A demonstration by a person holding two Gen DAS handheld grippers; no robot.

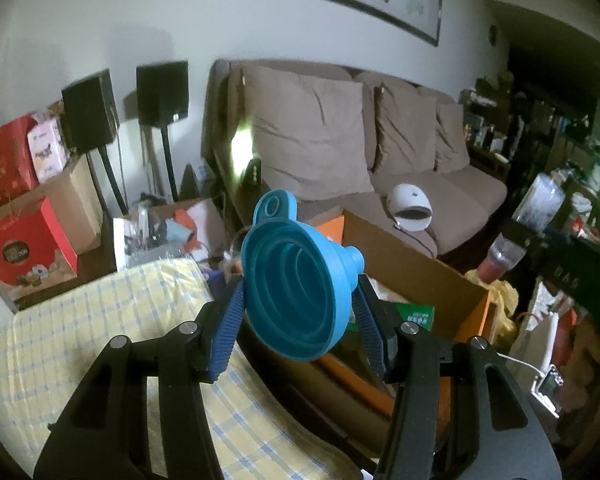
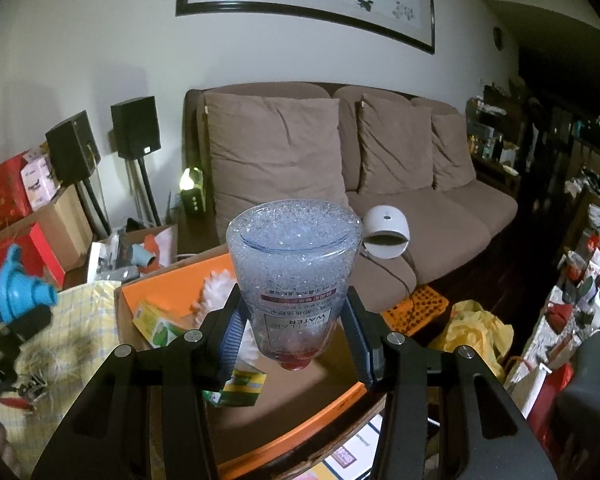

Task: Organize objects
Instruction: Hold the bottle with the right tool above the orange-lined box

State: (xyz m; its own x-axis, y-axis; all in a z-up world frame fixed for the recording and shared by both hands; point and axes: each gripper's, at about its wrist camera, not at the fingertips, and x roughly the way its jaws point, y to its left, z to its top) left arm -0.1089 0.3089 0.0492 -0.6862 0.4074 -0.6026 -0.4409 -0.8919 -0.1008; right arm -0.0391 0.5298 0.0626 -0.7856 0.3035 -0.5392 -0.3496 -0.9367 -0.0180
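My left gripper [image 1: 298, 296] is shut on a blue collapsible funnel [image 1: 300, 280], held in the air with its wide mouth toward the camera, above the edge of a yellow checked cloth [image 1: 100, 340]. My right gripper [image 2: 292, 308] is shut on a clear micellar water bottle [image 2: 294, 272], upside down with its red cap at the bottom and foam inside. It hangs over an open orange-lined cardboard box [image 2: 172, 292]. The bottle [image 1: 532, 216] also shows at the right of the left wrist view, and the funnel [image 2: 20, 284] at the far left of the right wrist view.
The box [image 1: 420, 276] holds a green carton [image 2: 158, 326] and a white fluffy thing [image 2: 216, 292]. Behind stands a brown sofa [image 2: 380, 168] with a white domed device [image 2: 386, 232]. Speakers [image 2: 134, 126], red boxes [image 1: 24, 248] and clutter fill the left; a yellow bag [image 2: 476, 328] lies right.
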